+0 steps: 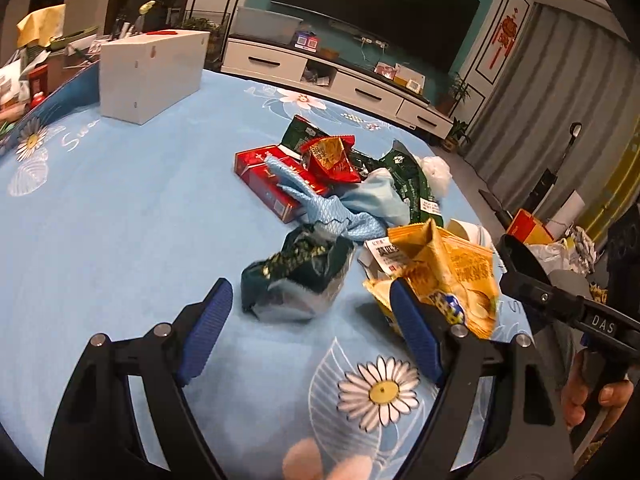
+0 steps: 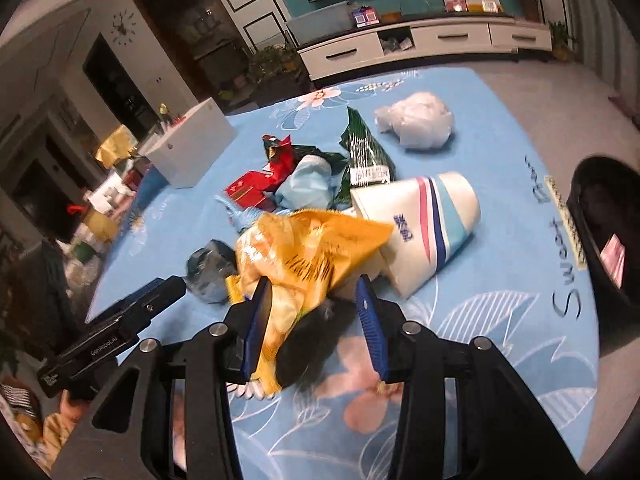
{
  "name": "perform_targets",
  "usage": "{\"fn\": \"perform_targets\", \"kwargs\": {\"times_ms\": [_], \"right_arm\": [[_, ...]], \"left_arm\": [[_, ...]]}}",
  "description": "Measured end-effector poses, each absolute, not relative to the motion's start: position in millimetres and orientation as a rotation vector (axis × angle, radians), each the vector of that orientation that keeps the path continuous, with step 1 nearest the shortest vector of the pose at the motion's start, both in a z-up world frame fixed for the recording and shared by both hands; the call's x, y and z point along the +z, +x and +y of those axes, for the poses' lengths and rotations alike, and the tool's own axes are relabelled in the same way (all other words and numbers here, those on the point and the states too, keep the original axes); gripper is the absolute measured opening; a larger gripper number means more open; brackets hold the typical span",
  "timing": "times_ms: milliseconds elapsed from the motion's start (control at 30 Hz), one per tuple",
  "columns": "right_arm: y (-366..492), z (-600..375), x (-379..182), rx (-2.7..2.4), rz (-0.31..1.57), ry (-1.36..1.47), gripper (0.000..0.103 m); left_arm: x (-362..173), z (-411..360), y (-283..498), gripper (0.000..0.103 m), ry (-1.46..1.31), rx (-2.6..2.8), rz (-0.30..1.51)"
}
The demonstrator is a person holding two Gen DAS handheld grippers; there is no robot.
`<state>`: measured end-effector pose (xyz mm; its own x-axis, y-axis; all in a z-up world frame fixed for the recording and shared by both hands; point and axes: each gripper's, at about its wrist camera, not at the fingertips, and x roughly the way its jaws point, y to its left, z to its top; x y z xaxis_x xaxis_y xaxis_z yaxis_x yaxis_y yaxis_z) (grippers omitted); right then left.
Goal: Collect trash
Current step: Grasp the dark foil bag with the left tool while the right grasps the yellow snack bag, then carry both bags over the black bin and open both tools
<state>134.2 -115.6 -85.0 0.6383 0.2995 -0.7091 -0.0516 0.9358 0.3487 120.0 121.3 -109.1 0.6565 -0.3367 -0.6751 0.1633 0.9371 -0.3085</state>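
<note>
Right gripper: blue-padded jaws pinching a crumpled yellow snack bag, lifted above the desk with its blue floral cloth. Left gripper: jaws spread wide, empty, near a dark green foil wrapper. Behind: red carton, blue glove, paper cup, white plastic wad, white box. Black bin at desk edge.

Two wrist views, angled down, close, sharing trash pile
</note>
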Motion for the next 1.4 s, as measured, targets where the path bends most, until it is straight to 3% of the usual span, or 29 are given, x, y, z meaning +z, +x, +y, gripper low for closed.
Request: {"fn": "perform_targets", "kwargs": {"times_ms": [133,233,267,367,467,967,1400], "right_arm": [[147,-115,-95,0.192,0.904,0.336,0.044],[150,-115,-99,0.183,0.907,0.341,0.041],[149,-115,-98,0.184,0.895,0.34,0.032],[150,-112,-95,0.195,0.885,0.303,0.014],[148,-109,-92,0.216,0.866,0.293,0.011],[99,-171,-14,0.189,0.587,0.435,0.011],[45,-291,-27,-0.081,0.48,0.576,0.011]], "left_arm": [[-117,112,136,0.079,-0.206,-0.293,0.826],[-122,107,142,0.07,-0.189,-0.293,0.831],[-122,106,143,0.059,-0.185,-0.294,0.83],[-123,106,145,0.047,-0.185,-0.31,0.825],[-123,104,143,0.034,-0.177,-0.315,0.82],[-60,114,105,0.031,-0.256,-0.385,0.686],[-23,21,105,0.031,-0.18,-0.602,0.672]]}}
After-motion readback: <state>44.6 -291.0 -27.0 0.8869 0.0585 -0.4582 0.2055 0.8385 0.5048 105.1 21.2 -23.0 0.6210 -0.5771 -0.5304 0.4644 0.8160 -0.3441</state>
